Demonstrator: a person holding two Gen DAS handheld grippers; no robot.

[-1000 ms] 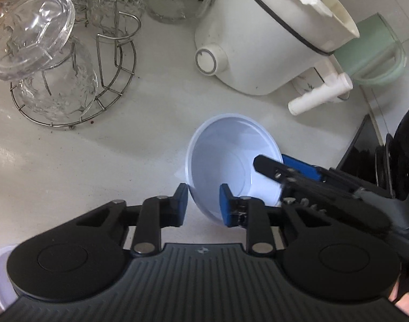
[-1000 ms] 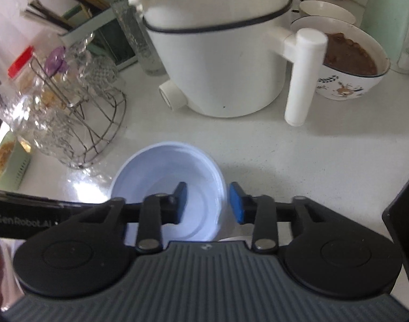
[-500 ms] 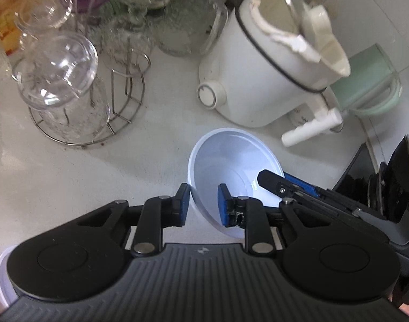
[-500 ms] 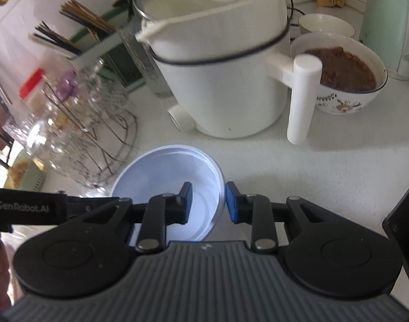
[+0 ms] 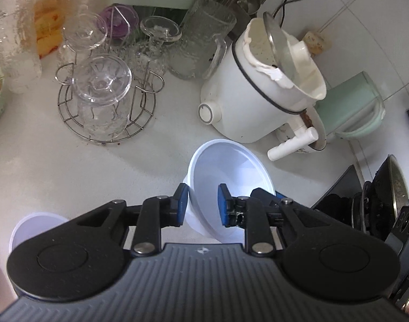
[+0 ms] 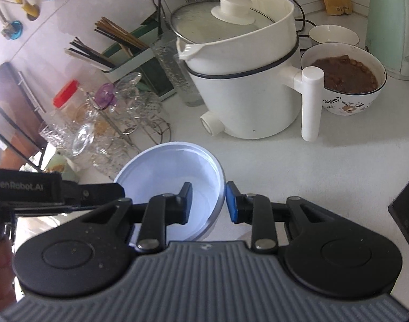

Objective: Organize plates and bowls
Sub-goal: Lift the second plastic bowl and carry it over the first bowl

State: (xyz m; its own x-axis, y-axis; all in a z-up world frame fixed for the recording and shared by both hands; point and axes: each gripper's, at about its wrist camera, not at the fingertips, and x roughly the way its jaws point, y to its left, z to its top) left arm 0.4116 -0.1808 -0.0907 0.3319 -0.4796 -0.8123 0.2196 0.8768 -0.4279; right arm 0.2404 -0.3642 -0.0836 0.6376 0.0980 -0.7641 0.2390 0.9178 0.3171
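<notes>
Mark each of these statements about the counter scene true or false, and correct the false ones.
1. Both grippers clamp the rim of the same white bowl. True: the left gripper and the right gripper each straddle its wall.
2. The white bowl holds brown food. False: it is empty; the brown food is in the patterned bowl.
3. The white electric pot has a glass lid on top. True.
4. The wire rack holds plates. False: it holds clear glassware.
5. The mint green kettle lies on its side. False: it stands upright.
</notes>
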